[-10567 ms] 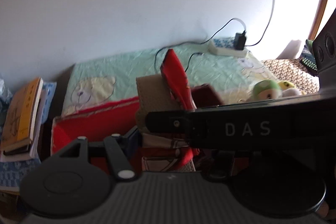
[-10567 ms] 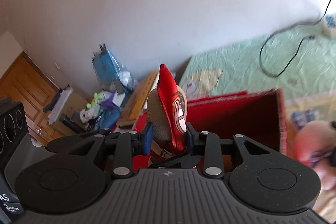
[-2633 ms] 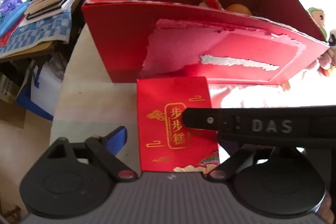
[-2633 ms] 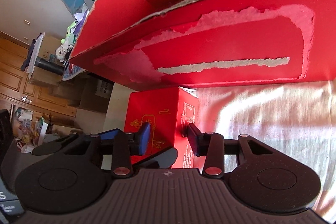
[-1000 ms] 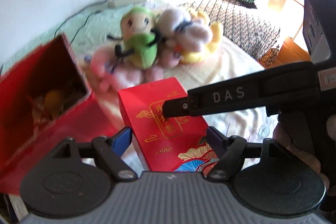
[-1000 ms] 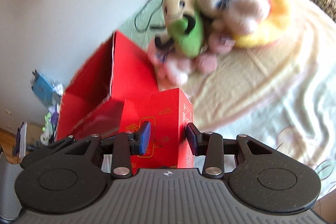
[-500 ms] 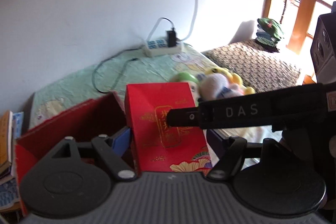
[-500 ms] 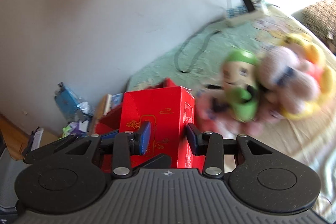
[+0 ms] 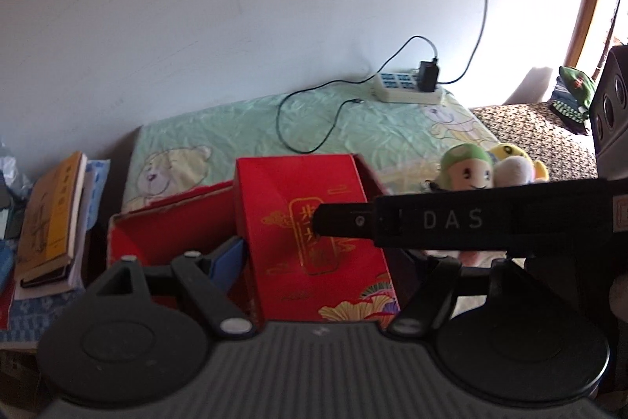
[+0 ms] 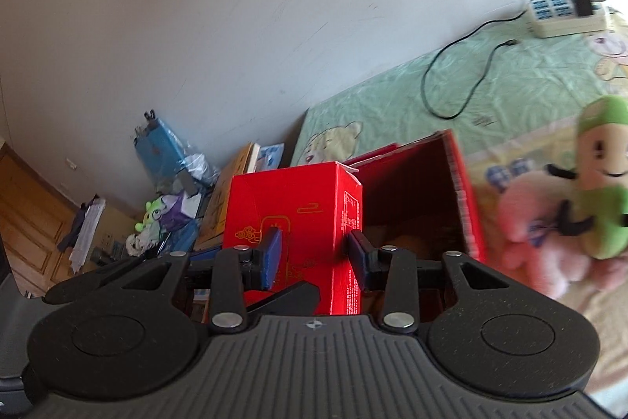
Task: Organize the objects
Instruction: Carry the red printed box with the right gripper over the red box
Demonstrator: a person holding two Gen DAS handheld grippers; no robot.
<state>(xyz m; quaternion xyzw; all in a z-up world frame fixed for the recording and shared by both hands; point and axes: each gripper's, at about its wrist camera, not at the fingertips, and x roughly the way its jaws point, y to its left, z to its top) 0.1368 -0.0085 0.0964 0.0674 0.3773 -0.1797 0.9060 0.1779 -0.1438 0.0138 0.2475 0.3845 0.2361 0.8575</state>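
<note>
- The right gripper [image 10: 314, 256] fingers are pinching the small red gold-printed cardboard carton [image 10: 292, 222] by its side faces.
- The left gripper [image 9: 325, 262] fingers are spreading wide around the carton, not clamping it.
- The carton is hanging above the big open red cardboard box [image 10: 451, 191] on the bed [image 9: 353, 128].
- It is looking light, stiff and crushable; holding it low on flat faces seems best.

Two grippers: left gripper [image 9: 322, 254], right gripper [image 10: 314, 254]. One small red gift box [image 10: 290, 218], one large open red box [image 10: 459, 191]. Plush toys near the box: one green [image 10: 600, 183], one pink [image 10: 533, 222], one yellow [image 9: 510, 154]. One power strip [image 9: 408, 87], one book stack [image 9: 51, 222]
</note>
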